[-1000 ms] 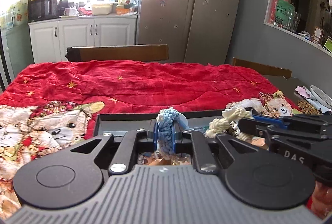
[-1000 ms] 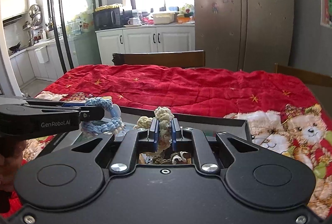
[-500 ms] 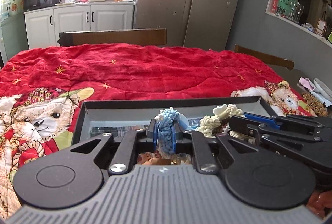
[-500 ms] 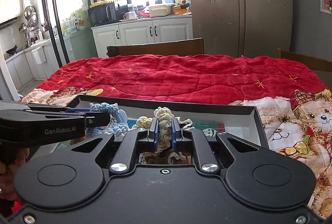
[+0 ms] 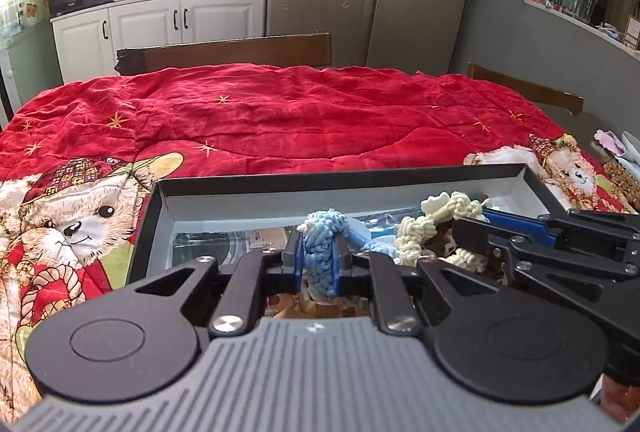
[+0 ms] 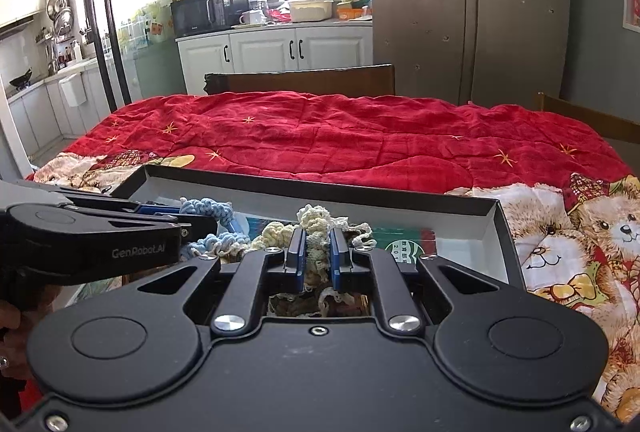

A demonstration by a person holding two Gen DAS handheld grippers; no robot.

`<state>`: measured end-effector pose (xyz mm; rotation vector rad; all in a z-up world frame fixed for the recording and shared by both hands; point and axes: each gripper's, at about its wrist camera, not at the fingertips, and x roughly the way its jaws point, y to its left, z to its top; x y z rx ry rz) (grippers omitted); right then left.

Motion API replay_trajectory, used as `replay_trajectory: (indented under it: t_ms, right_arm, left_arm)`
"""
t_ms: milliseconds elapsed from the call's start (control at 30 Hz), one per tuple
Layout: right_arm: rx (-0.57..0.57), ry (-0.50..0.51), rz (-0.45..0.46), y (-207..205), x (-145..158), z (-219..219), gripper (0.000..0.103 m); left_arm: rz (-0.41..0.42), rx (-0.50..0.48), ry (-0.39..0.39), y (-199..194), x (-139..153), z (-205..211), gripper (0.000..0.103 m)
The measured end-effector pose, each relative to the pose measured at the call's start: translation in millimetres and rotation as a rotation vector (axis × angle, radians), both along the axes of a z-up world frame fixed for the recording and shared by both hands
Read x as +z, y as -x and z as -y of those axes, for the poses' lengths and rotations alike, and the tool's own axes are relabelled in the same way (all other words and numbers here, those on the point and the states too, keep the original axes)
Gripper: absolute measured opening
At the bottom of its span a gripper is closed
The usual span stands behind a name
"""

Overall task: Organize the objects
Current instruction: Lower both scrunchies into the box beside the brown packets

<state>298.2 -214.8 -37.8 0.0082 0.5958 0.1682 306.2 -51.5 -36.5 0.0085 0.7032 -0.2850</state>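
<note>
A shallow black box (image 5: 344, 176) with pale inner walls lies on the red quilt, also seen as the box (image 6: 496, 216) in the right wrist view. My left gripper (image 5: 317, 264) is shut on a light blue knitted piece (image 5: 320, 232), held over the box's middle. My right gripper (image 6: 317, 256) is shut on a cream knitted piece (image 6: 316, 220), just to the right of the blue one. In the left wrist view the cream piece (image 5: 420, 228) and the right gripper (image 5: 472, 228) show at the right. The blue piece (image 6: 208, 209) and the left gripper (image 6: 200, 222) appear at the left of the right wrist view.
A red quilt (image 5: 280, 119) with teddy bear prints covers the table. Printed papers (image 6: 404, 244) lie on the box floor. Wooden chair backs (image 5: 224, 51) stand beyond the far edge. Small items (image 5: 616, 159) sit off the quilt at the right. A hand (image 6: 12, 316) holds the left gripper.
Both grippers have sunk toward the box with their knitted pieces and tilted further down, so more of the box's inside shows. Both grips stay the same.
</note>
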Motion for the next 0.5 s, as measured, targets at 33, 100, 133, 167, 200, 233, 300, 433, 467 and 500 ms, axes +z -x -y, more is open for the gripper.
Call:
replay_trajectory:
  t_ms: [33,100,133,167,200,233,300,433,467,500]
  right_arm:
    - [0.002,0.005,0.000,-0.2,0.1,-0.6,0.012]
    - [0.003,0.009,-0.003,-1.1,-0.3,-1.0,0.012]
    - [0.004,0.011,-0.005,-1.3,-0.5,-1.2,0.013]
    - [0.004,0.010,-0.009,-1.8,-0.9,-1.2,0.013]
    - [0.006,0.010,-0.013,-2.1,-1.2,-1.2,0.013]
    - [0.007,0.010,-0.016,-2.4,-1.7,-1.1,0.013]
    - [0.011,0.012,-0.022,-2.9,-2.9,-1.0,0.013]
    - [0.015,0.022,-0.023,-2.4,-3.9,-1.8,0.015]
    - [0.015,0.023,-0.022,-2.4,-3.8,-1.7,0.016]
    - [0.015,0.023,-0.023,-2.4,-3.8,-1.7,0.016]
  left_arm:
    - [-0.002,0.000,-0.004,-0.5,-0.3,0.3,0.017]
    - [-0.004,0.002,-0.012,-1.1,-0.9,1.3,0.018]
    - [-0.007,0.002,-0.015,-1.2,-1.0,1.4,0.018]
    - [-0.009,0.004,-0.017,-1.3,-1.3,1.6,0.018]
    - [-0.013,0.005,-0.021,-1.6,-1.7,1.7,0.018]
    - [-0.017,0.006,-0.023,-1.9,-2.0,1.6,0.019]
    - [-0.021,0.008,-0.025,-1.9,-2.4,1.1,0.026]
    - [-0.016,0.009,-0.027,-1.4,-2.0,1.3,0.040]
    - [-0.014,0.010,-0.026,-1.1,-1.7,1.0,0.040]
    - [-0.012,0.008,-0.025,-1.0,-1.2,1.0,0.040]
